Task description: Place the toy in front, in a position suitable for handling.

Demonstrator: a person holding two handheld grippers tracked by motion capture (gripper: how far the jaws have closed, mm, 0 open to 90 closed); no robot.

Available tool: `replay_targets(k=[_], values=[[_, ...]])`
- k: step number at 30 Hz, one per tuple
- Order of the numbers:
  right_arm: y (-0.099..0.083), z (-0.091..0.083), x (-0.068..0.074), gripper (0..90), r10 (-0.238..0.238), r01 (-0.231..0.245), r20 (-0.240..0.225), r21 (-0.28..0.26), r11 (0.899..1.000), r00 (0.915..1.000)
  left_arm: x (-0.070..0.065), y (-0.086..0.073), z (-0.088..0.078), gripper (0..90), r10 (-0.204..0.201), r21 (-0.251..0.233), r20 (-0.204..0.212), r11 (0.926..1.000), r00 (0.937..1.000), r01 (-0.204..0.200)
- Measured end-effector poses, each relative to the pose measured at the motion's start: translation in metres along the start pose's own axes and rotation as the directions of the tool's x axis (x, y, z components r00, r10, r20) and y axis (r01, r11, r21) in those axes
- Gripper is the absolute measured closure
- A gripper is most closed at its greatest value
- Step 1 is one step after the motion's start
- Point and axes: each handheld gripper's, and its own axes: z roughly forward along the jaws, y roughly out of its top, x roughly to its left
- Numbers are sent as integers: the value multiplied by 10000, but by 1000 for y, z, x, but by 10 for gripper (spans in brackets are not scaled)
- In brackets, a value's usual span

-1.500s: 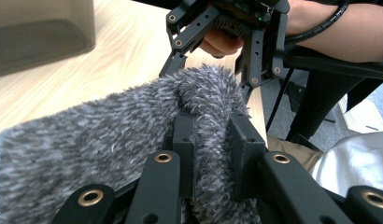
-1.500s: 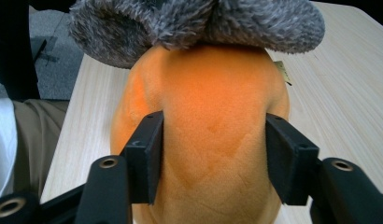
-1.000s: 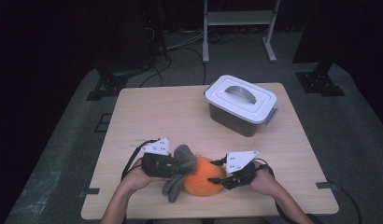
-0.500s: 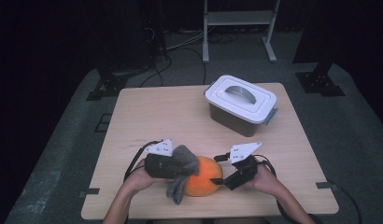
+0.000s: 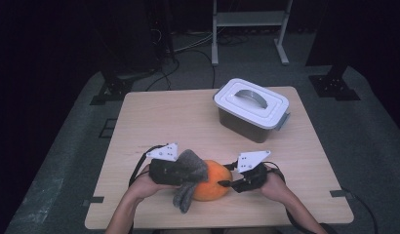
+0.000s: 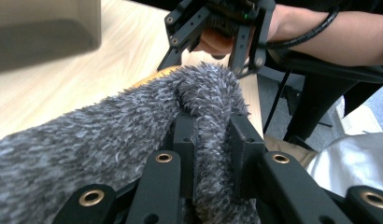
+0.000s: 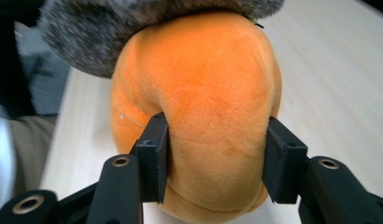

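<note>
one pale wood table (image 5: 154,122), dark room beyond

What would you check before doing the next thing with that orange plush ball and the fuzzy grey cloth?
1. Left claw has the grey cloth clamped: ok, a fold sits pinched between its pads.
2. Right claw grips the orange plush ball: ok, it has just been closing and both pads dent the ball's sides.
3. Cloth lies over the ball: ok, it drapes the ball's top.
4. Ball rests on the table: cannot tell.
5. Lidded box is out of the way: ok, it stands apart at the far side, lid on.
</note>
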Motion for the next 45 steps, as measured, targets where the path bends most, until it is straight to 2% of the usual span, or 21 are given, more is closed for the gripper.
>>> replay_targets(k=[2, 5, 9, 12, 16, 18, 20, 21, 24, 26, 28, 29, 30, 31, 33, 35, 37, 39, 42, 44, 45], values=[[2, 0, 0, 492, -173, 173, 61, 12, 9998, 9998, -4, 10, 6, 752, 322, 142, 58, 9994, 9995, -323], [1, 1, 2, 496, -395, 395, -2, 51, 9992, 9992, -6, 17, 16, 752, 646, 667, -109, 9957, 9978, -638], [-4, -1, 0, 513, -447, 447, -12, 116, 9989, 9990, -1, 11, 13, 753, 415, 600, -322, 9974, 9986, -395], [-5, -3, -1, 516, -552, 551, 50, 125, 9984, 9985, 2, 1, 1, 753, 236, 605, -627, 9980, 9978, -198], [-3, -6, -1, 515, -611, 608, 232, 130, 9981, 9979, 9, -10, -15, 753, -36, 814, -1336, 9966, 9910, 146], [-3, -8, -2, 515, -740, 735, 326, 166, 9972, 9967, 11, -12, -20, 753, -166, 719, -1445, 9970, 9894, 272], [-2, -9, -2, 515, -784, 778, 342, 178, 9968, 9963, 9, -9, -21, 752, -236, 182, -1121, 9995, 9934, 258], [-2, -8, -2, 515, -804, 800, 309, 157, 9967, 9963, 6, -5, -20, 752, -123, 59, -992, 9999, 9950, 129], [0, -7, -1, 513, -921, 917, 311, 161, 9957, 9953, 1, 6, -8, 752, 241, 347, -876, 9992, 9959, -211], [0, -7, -1, 508, -982, 976, 359, 199, 9950, 9945, 3, 5, 2, 752, 213, 700, -738, 9974, 9970, -162], [-2, -8, 0, 461, -948, 938, 393, 265, 9952, 9947, 4, -1, 9, 753, -25, 694, -503, 9976, 9987, 60], [-3, -8, 0, 396, -802, 792, 320, 294, 9964, 9963, 4, -4, 11, 754, -107, 700, -408, 9975, 9991, 135], [-3, -7, -1, 330, -463, 460, 74, 357, 9983, 9989, 4, -7, 12, 753, -178, 689, -299, 9974, 9994, 199], [-4, -7, -2, 300, -150, 156, -163, 360, 9992, 9998, 3, -10, 14, 754, -254, 638, -144, 9976, 9996, 263], [-4, -6, -4, 272, 250, -239, -492, 243, 9994, 9985, 1, -12, 14, 753, -268, 643, 50, 9976, 9996, 265], [-5, -5, -4, 274, 464, -457, -578, 124, 9989, 9973, 1, -12, 12, 752, -266, 628, 109, 9977, 9996, 259], [-6, -5, -4, 370, 517, -517, -594, 3, 9987, 9969, 2, -13, 6, 750, -302, 375, 60, 9988, 9995, 300], [-6, -7, -2, 437, 108, -106, -346, 64, 9999, 9993, 3, -14, -5, 750, -379, 119, -167, 9992, 9991, 381], [-4, -8, 0, 473, -247, 248, -100, 98, 9996, 9996, 7, -17, -22, 749, -576, 122, -892, 9982, 9943, 589], [-3, -8, 2, 477, -490, 490, -58, 71, 9988, 9988, 9, -19, -28, 749, -766, -54, -921, 9971, 9928, 764], [-1, -8, 3, 477, -505, 506, -35, 110, 9987, 9987, 8, -20, -28, 749, -745, 16, -903, 9972, 9931, 749]])
